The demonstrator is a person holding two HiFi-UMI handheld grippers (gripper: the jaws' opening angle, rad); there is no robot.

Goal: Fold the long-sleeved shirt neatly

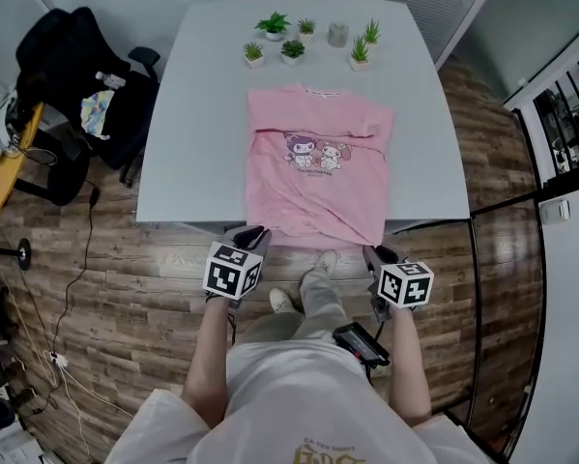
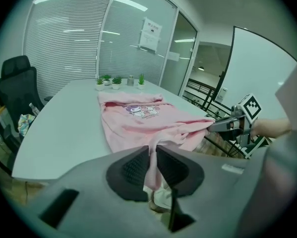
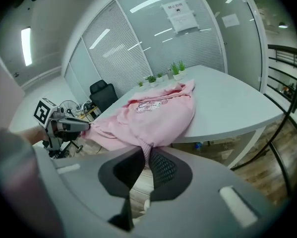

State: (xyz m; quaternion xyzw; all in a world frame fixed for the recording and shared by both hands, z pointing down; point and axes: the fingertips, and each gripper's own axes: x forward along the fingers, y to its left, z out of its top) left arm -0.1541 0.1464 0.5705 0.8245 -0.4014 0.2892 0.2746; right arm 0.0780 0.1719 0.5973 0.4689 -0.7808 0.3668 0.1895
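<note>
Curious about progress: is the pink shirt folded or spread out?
Spread: the shirt lies print up on the table; left gripper and right gripper pinch its hem.

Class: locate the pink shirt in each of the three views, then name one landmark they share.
Head view: pink shirt at centre, on the white table.
Left gripper view: shirt centre, reaching bottom middle.
Right gripper view: shirt centre, slightly left.
Shared landmark: potted plants at the table's far end.

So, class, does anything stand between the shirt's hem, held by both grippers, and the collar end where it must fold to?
Nothing visible does. The left gripper and right gripper are shut on the hem of the pink shirt; its top is bare. Potted plants stand beyond the collar, apart from it.
</note>
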